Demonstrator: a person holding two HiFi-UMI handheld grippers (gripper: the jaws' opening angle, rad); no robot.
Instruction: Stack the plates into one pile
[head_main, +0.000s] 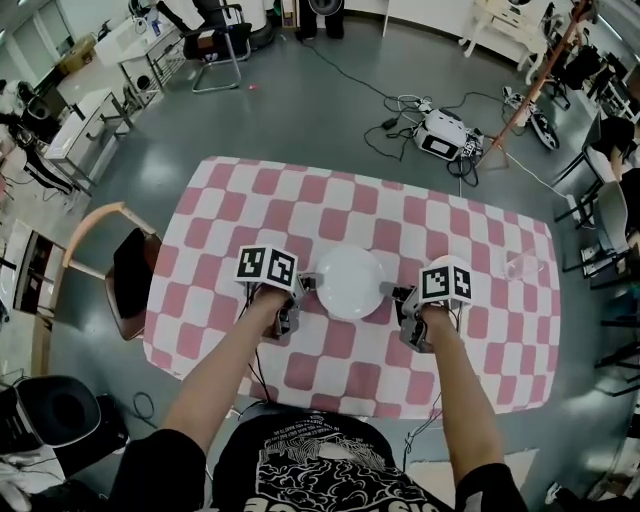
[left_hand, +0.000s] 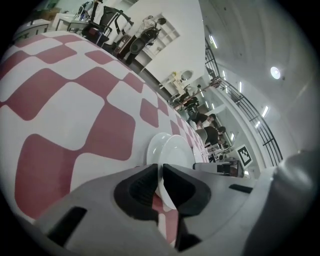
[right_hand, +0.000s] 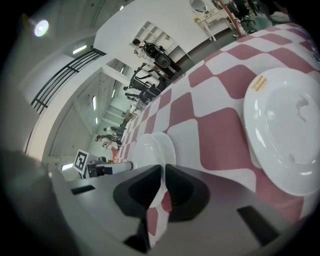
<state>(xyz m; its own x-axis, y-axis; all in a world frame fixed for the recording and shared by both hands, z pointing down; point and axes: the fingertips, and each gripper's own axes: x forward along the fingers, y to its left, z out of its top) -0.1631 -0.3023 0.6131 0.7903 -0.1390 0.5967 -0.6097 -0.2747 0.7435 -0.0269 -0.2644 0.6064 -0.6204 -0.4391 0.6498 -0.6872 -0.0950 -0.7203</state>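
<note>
far half of the checked table (head_main: 330, 200) lying open, white plate (head_main: 348, 282) filling the gap between left gripper (head_main: 305, 286) and right gripper (head_main: 396, 294), second plate (right_hand: 282, 127) lying just beside the right gripper, chair (head_main: 130, 280) standing off the table's left edge

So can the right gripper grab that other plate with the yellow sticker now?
Probably not yet. The right gripper is shut on the rim of the held plate, shared with the left gripper. The stickered plate lies bare on the table close by, so it would need to let go first.
</note>
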